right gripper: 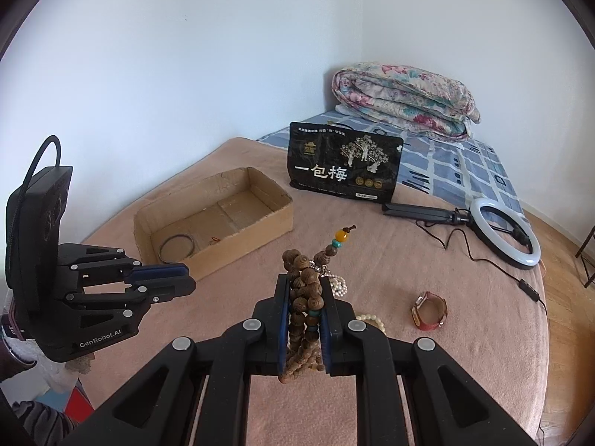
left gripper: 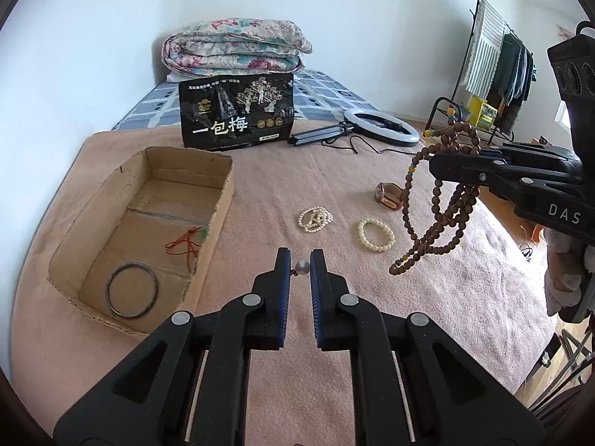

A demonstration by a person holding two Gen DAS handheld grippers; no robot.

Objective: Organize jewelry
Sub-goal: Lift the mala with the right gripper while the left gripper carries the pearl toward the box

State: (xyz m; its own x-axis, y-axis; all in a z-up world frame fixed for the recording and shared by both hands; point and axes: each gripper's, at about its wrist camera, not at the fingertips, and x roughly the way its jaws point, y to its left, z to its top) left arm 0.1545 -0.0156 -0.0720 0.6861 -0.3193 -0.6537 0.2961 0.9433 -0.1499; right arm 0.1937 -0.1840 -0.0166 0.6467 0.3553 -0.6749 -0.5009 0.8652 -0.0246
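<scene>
My right gripper (right gripper: pixel 305 290) is shut on a long string of brown wooden beads (right gripper: pixel 305 297) and holds it above the pink blanket; the beads hang in loops in the left wrist view (left gripper: pixel 438 219). My left gripper (left gripper: pixel 300 260) is slightly open, with a small grey bead (left gripper: pixel 302 267) between its fingertips on the blanket. A cardboard box (left gripper: pixel 111 193) at the left holds a dark bangle (left gripper: pixel 132 294) and a red cord (left gripper: pixel 184 245). Two white bead bracelets (left gripper: pixel 315 219) (left gripper: pixel 375 235) and a red watch (left gripper: pixel 388 195) lie on the blanket.
A black snack bag (left gripper: pixel 236 109) stands behind the box. A ring light on a folded tripod (left gripper: pixel 381 126) lies at the back right with its cable. A folded floral quilt (left gripper: pixel 234 46) sits at the far end. A clothes rack (left gripper: pixel 494 63) stands beyond the bed's right edge.
</scene>
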